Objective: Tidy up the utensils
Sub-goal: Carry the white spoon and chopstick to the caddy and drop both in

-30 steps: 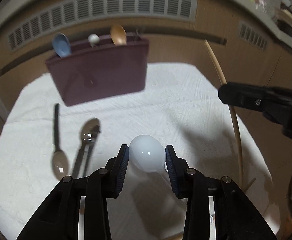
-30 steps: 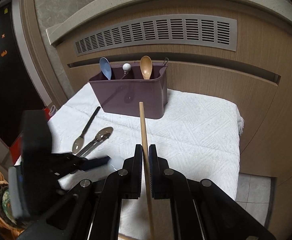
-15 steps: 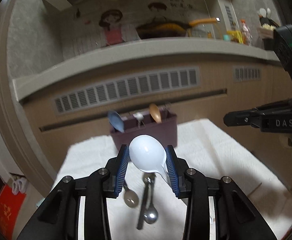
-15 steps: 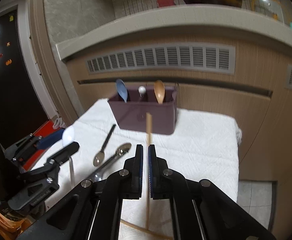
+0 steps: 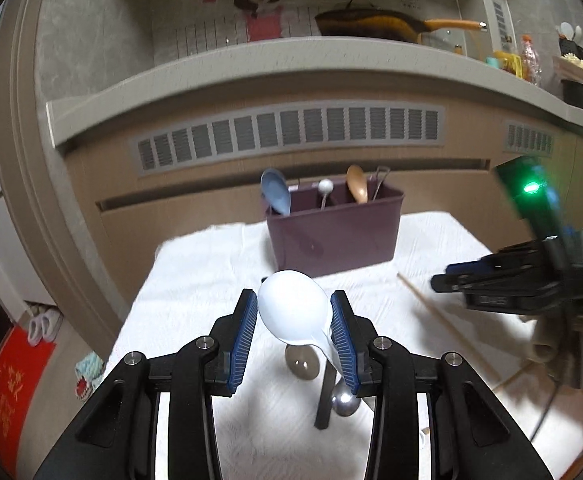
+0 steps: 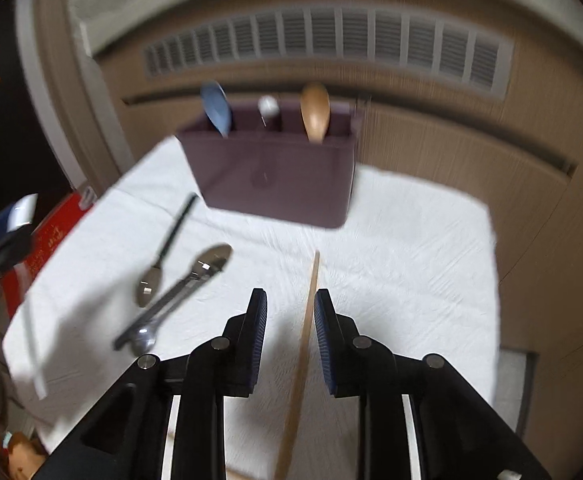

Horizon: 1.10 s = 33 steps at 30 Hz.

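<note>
My left gripper (image 5: 294, 300) is shut on the bowl of a white plastic spoon (image 5: 291, 310), held above the white cloth. A purple utensil caddy (image 5: 333, 232) stands at the back of the cloth and holds a blue spoon (image 5: 276, 192), a white-tipped utensil and a wooden spoon (image 5: 357, 184). My right gripper (image 6: 290, 300) tilts down over the cloth and its jaws are opening. A long wooden stick (image 6: 307, 328) runs between them close to the right pad, and the left pad stands clear of it. In the left wrist view the stick (image 5: 431, 308) lies low on the cloth under the right gripper (image 5: 441, 280).
A black-handled metal spoon (image 6: 159, 268) and a pair of metal tongs (image 6: 183, 292) lie on the white cloth (image 6: 411, 260) left of the stick. Behind the caddy rises a wooden counter front with a vent (image 5: 291, 136). A red box (image 5: 7, 380) sits on the floor at the left.
The left gripper rose with the white spoon and levelled toward the caddy. The right gripper came down toward the cloth and its jaws parted from the stick.
</note>
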Each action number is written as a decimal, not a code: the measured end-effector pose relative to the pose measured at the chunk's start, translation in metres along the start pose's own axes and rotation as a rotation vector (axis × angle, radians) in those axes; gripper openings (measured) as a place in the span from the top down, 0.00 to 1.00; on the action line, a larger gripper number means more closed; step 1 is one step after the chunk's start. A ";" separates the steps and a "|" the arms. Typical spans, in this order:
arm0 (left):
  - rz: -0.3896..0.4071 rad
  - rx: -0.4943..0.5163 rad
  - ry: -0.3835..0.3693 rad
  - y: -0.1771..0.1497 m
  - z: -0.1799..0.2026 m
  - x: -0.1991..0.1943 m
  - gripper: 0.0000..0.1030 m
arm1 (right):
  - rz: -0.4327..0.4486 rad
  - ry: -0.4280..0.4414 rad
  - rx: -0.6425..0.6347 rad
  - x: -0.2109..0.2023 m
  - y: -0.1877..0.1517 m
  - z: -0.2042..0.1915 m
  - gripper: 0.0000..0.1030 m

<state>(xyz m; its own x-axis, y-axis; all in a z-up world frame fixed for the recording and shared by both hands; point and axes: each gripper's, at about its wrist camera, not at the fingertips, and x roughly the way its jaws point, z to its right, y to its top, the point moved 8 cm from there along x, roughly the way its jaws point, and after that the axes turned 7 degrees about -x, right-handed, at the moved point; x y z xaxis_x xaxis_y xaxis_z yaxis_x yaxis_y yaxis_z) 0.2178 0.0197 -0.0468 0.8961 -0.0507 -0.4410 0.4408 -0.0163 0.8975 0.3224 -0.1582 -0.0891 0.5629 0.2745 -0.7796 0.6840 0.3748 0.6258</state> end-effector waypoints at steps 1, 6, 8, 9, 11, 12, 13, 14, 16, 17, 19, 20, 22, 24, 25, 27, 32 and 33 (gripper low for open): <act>-0.007 -0.001 -0.002 -0.003 -0.001 0.004 0.62 | -0.015 -0.010 -0.001 0.011 0.001 0.000 0.77; -0.038 -0.020 -0.016 -0.014 -0.012 0.020 0.62 | -0.072 -0.072 0.027 0.057 0.004 0.010 0.77; -0.042 -0.029 -0.017 -0.015 -0.016 0.023 0.62 | -0.088 -0.076 0.043 0.068 0.002 0.014 0.77; -0.046 -0.033 -0.019 -0.016 -0.018 0.024 0.62 | -0.090 -0.079 0.043 0.071 0.000 0.014 0.77; -0.049 -0.044 -0.019 -0.017 -0.022 0.027 0.62 | -0.077 -0.085 0.034 0.071 0.000 0.014 0.77; -0.052 -0.049 -0.019 -0.018 -0.023 0.029 0.62 | -0.082 -0.087 0.027 0.071 0.000 0.013 0.83; -0.055 -0.052 -0.019 -0.018 -0.023 0.029 0.62 | -0.088 -0.083 0.019 0.070 -0.002 0.012 0.95; -0.057 -0.055 -0.020 -0.018 -0.023 0.029 0.62 | -0.091 -0.079 0.016 0.068 -0.003 0.011 0.95; -0.053 -0.053 -0.023 -0.017 -0.021 0.026 0.62 | -0.082 -0.073 0.013 0.062 -0.004 0.008 0.95; -0.049 -0.049 -0.023 -0.016 -0.020 0.024 0.62 | -0.061 -0.072 0.011 0.054 -0.005 0.007 0.95; -0.042 -0.037 -0.027 -0.014 -0.016 0.019 0.62 | -0.023 -0.056 0.016 0.036 -0.005 0.003 0.95; -0.036 -0.031 -0.029 -0.013 -0.014 0.016 0.62 | 0.010 -0.041 0.022 0.021 -0.004 0.001 0.95; -0.024 -0.024 -0.038 -0.008 -0.010 0.010 0.62 | 0.068 -0.029 0.027 -0.007 -0.002 -0.005 0.95; -0.012 -0.023 -0.058 -0.002 -0.004 0.003 0.62 | 0.131 -0.020 0.026 -0.038 0.001 -0.010 0.95; -0.003 -0.023 -0.070 0.003 0.000 -0.001 0.62 | 0.163 -0.018 0.024 -0.054 0.003 -0.011 0.95; 0.018 -0.019 -0.080 0.012 0.005 -0.009 0.62 | 0.224 -0.016 0.018 -0.083 0.009 -0.015 0.95; 0.084 -0.023 -0.127 0.043 0.017 -0.032 0.62 | 0.379 -0.014 0.007 -0.139 0.037 -0.025 0.95; 0.099 -0.015 -0.126 0.050 0.019 -0.035 0.62 | 0.402 -0.015 0.006 -0.145 0.041 -0.025 0.95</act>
<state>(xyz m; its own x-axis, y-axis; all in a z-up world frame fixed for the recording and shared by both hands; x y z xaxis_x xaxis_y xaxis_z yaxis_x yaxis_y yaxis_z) 0.2074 0.0016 0.0133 0.9219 -0.1765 -0.3448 0.3519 0.0094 0.9360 0.2570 -0.1609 0.0492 0.7928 0.3848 -0.4726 0.4108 0.2354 0.8808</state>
